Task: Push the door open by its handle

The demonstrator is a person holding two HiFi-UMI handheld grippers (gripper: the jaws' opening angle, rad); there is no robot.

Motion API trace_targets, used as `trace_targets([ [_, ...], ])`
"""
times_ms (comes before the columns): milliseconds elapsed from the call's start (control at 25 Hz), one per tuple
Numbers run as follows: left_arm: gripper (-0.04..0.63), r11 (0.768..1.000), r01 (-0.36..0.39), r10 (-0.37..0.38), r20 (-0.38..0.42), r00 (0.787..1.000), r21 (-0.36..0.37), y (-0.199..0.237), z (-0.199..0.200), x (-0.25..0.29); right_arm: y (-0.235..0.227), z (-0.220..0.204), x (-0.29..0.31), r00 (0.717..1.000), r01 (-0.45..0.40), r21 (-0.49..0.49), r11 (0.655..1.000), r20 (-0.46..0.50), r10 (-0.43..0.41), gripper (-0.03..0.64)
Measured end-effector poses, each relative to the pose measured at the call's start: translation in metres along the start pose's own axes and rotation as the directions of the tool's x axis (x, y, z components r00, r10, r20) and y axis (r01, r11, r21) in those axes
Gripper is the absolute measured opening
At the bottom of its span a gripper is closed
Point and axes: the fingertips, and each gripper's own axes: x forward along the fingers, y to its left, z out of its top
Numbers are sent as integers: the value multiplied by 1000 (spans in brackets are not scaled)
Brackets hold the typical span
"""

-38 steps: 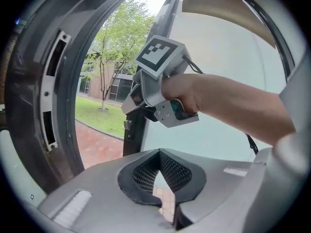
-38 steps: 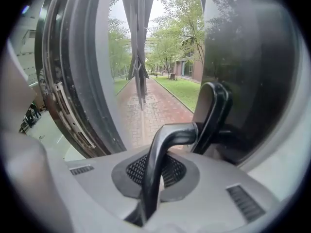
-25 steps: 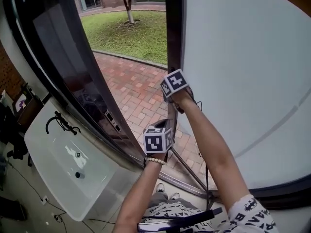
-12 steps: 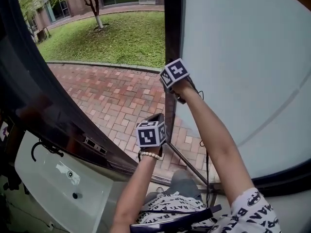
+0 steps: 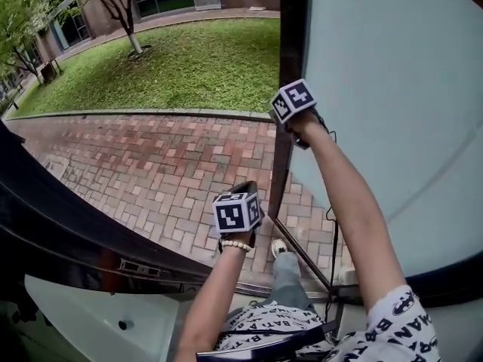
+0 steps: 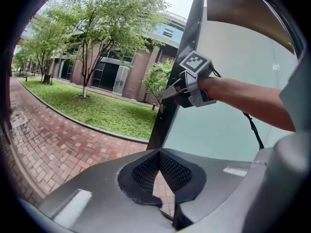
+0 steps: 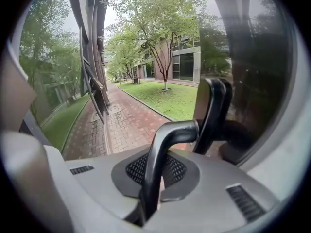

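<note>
Right claw [image 7: 155, 174] clenched on the door handle [image 7: 170, 140], a dark bent bar. Only the right gripper view shows that grip. In the head view the claw itself hides the handle, at the dark edge of the door [image 5: 377, 89]. Left claw [image 6: 159, 173] clenched on nothing, tips meeting, near that same door edge, not touching it. Past the door: brick path [image 5: 151, 172], lawn [image 5: 196, 59]. The door's top is cut off in the head view.
</note>
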Motion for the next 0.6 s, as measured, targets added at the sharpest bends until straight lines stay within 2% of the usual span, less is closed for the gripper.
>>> trace_targets([
  [280,-12,1000,29,-29,-18,999,5,-28,29,77,-113,2,-14,996,83,92,992,5,-84,2],
  [600,-12,994,112,-112,-1,994,-4,-88,76,176,-205,-19,-29,983,183,192,964,-6,-185,2],
])
